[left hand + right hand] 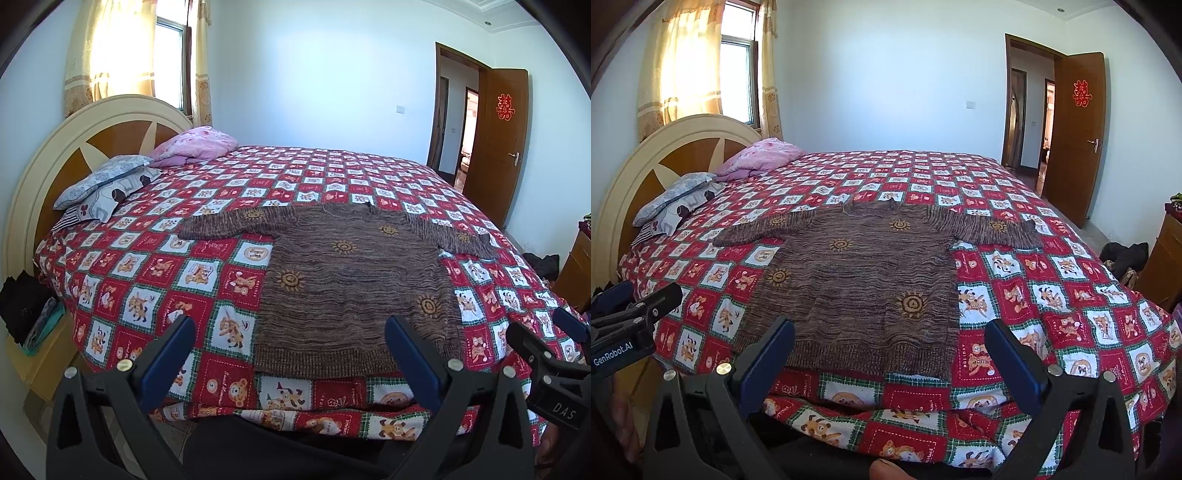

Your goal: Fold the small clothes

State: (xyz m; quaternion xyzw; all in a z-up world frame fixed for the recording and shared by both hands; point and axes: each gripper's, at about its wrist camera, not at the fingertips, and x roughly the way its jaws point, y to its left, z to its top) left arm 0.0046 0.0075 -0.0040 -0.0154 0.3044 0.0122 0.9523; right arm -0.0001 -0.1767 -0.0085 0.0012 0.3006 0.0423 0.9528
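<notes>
A brown knitted sweater (354,280) with orange sun motifs lies flat on the bed, both sleeves spread out sideways, hem toward me. In the right wrist view the same sweater (864,280) sits centre-left. My left gripper (290,328) is open, held above the near bed edge in front of the hem, nothing between its fingers. My right gripper (890,332) is open too, just short of the hem's right part. Each gripper shows in the other's view: the right gripper (554,339) at the right edge, the left gripper (631,295) at the left edge.
The bed (155,280) carries a red, white and green checked cartoon quilt. Pillows (110,184) and a pink bundle (195,144) lie by the headboard at the left. A nightstand (40,354) with folded clothes stands left; a wooden cabinet (1167,258) and dark clothes right. An open door (1075,136) stands behind.
</notes>
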